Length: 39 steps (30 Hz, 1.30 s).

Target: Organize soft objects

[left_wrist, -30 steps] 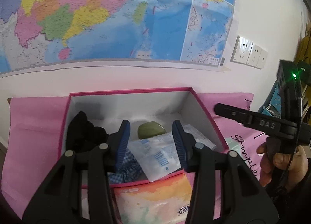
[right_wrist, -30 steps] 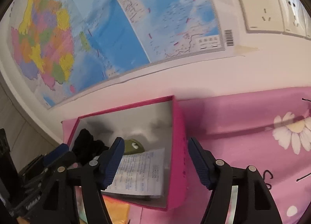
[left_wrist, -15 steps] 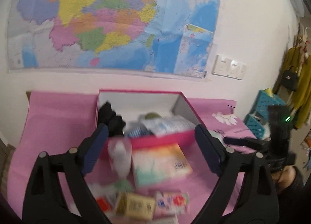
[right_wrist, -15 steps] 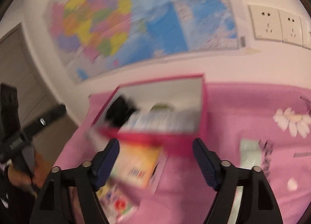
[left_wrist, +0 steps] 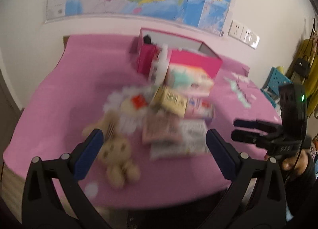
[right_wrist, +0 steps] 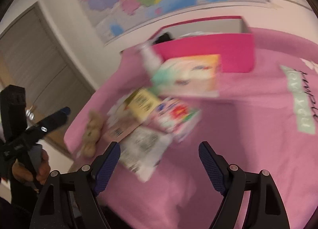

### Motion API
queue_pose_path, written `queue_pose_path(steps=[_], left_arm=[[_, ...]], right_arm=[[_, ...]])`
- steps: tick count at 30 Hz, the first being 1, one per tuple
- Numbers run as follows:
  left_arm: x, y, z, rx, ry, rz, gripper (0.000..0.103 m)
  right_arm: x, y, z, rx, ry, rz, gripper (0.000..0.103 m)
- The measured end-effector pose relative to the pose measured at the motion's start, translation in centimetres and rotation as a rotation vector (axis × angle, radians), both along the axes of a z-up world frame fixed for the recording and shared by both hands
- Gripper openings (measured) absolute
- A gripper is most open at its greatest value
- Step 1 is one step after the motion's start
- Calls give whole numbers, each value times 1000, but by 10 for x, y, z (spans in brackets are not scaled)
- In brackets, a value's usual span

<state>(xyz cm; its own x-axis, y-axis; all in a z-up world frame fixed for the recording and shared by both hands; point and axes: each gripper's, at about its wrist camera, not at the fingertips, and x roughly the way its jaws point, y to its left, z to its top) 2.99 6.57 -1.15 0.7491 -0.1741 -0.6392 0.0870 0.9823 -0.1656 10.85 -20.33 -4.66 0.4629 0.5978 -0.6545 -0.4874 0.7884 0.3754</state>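
Note:
A pink box [left_wrist: 194,61] stands at the back of the pink-covered table [left_wrist: 69,90], with a black cloth [left_wrist: 147,39] and white packets inside. In front of it lies a blurred pile: a pastel tissue pack [left_wrist: 186,76], a yellowish carton [left_wrist: 172,100], a white frilly plush [left_wrist: 127,105] and a white packet [left_wrist: 178,141]. A beige plush bear [left_wrist: 117,155] lies nearest. My left gripper [left_wrist: 154,135] hangs open and empty above the bear and pile. My right gripper [right_wrist: 159,146] is also open and empty, above the white packet [right_wrist: 143,145], with the bear [right_wrist: 92,131] to its left.
A white bottle [left_wrist: 162,64] leans at the box's front corner. A map and wall sockets [left_wrist: 243,33] are behind. A blue crate [left_wrist: 278,79] and hanging clothes stand right of the table, and a grey door [right_wrist: 33,56] to its left. The table's near edge is close below both grippers.
Both grippers pulled back from over the box toward the table's near edge. The left jaws opened wide off the white packet, which stayed in the box. The right jaws widened slightly.

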Motion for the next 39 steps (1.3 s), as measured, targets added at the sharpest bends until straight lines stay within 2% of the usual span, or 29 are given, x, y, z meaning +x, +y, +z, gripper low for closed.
queue_pose_path(steps=[5,8,11,15,19,23,24,25,27,28,30,31,34,39], left_arm=[[-6,15,-18,-18,16,34,103],[-1,17,-27,-31,34,31,103],[0,20,-36,-42,41,16,103],[5,44,-48,-134,65,52,103],[8,48,-60,-147,92,47,103],[14,43,-65,-157,89,41,101],[15,42,-66,-147,95,46,100],[17,40,-68,-129,102,51,98],[18,36,-70,-102,102,57,93],[19,36,-70,-92,99,64,90],[20,37,-70,-101,97,65,87],[21,37,-70,-96,98,67,81],[21,34,-71,-77,94,69,73],[23,28,-72,-36,94,78,59]], right_arm=[[-24,54,0,-31,-30,145,83],[-27,69,-1,-57,-37,140,83],[-27,65,-6,-78,-28,102,83],[-32,75,-1,-24,-37,161,82],[-18,99,2,32,-16,192,82],[13,126,9,74,25,210,81],[19,133,9,79,41,223,76],[27,143,8,62,58,232,71],[38,160,4,33,81,252,69],[43,169,1,25,100,266,65],[49,181,-3,3,112,285,62],[50,186,-5,-3,120,293,60],[56,197,-8,-21,128,308,58],[62,207,-13,-43,140,334,44]])
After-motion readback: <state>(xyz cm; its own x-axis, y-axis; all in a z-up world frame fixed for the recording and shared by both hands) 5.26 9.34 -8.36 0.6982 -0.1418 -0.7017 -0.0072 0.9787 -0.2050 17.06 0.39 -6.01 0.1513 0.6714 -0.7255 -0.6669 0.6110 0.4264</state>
